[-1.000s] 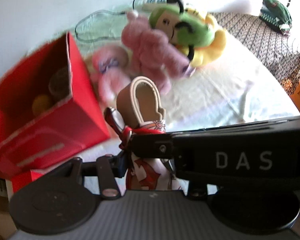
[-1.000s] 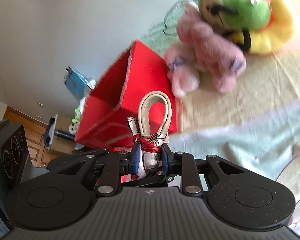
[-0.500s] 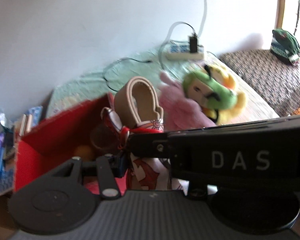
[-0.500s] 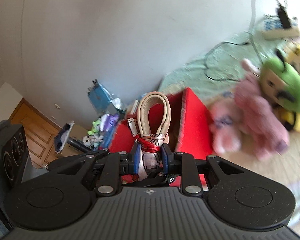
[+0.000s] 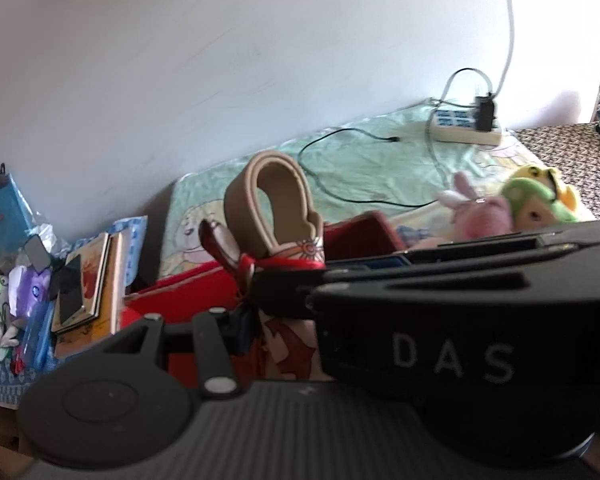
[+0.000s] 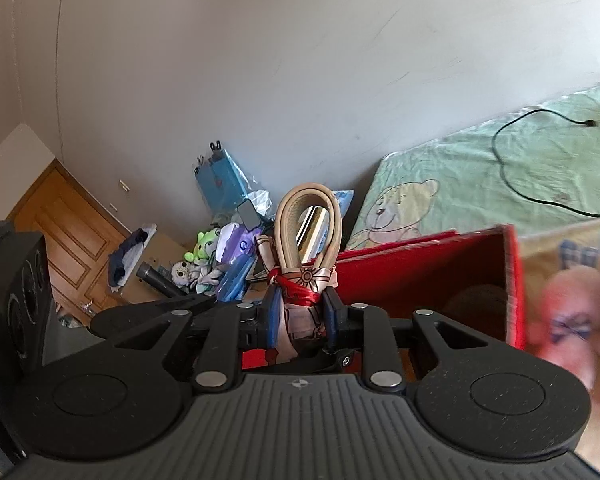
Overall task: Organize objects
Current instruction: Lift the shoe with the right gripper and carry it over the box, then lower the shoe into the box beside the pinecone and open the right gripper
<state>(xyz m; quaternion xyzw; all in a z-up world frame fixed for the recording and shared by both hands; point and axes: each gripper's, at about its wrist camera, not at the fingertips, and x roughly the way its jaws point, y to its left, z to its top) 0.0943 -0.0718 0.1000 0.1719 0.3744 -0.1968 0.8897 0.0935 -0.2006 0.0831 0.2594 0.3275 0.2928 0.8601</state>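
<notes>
**Strap bundle held up over the red box**

- Right gripper (image 6: pixel 302 314): fingers (image 6: pixel 271 316) clenched on a scarf-wrapped bundle (image 6: pixel 303 304), blue pads pressing both sides of the red-and-cream cloth. A beige looped strap (image 6: pixel 308 224) stands upright out of the wrap, toward 12 o'clock from the grip.
- Left gripper (image 5: pixel 256 312): its near finger (image 5: pixel 242 326) sits against the same bundle at the cloth's 9 o'clock side. The right gripper's black body, lettered DAS, crosses the left wrist view from 3 o'clock and hides the other finger, so I cannot tell whether the left grip is clenched or released.
- Red box (image 6: pixel 428 276): open-topped cardboard, directly behind and below the bundle; in the right wrist view it spreads toward 3 o'clock from the grip. A dark round shape lies inside, too dim to identify.
- Bed (image 6: pixel 480 184): green sheet with a bear print, beyond the box at 1–2 o'clock. A black cable (image 5: pixel 340 164) trails across it to a white power strip (image 5: pixel 466 126) by the wall.
- Plush toys: pink plush (image 5: pixel 480 216) and green-yellow plush (image 5: pixel 536 204) touching each other on the bed, at 3 o'clock of the strap in the left wrist view. The pink one is a blur at the right wrist view's right edge.
- Clutter pile (image 6: pixel 220 252) at 10 o'clock of the bundle: blue bag, small toys, books. Wooden door (image 6: pixel 60 240) farther left.
</notes>
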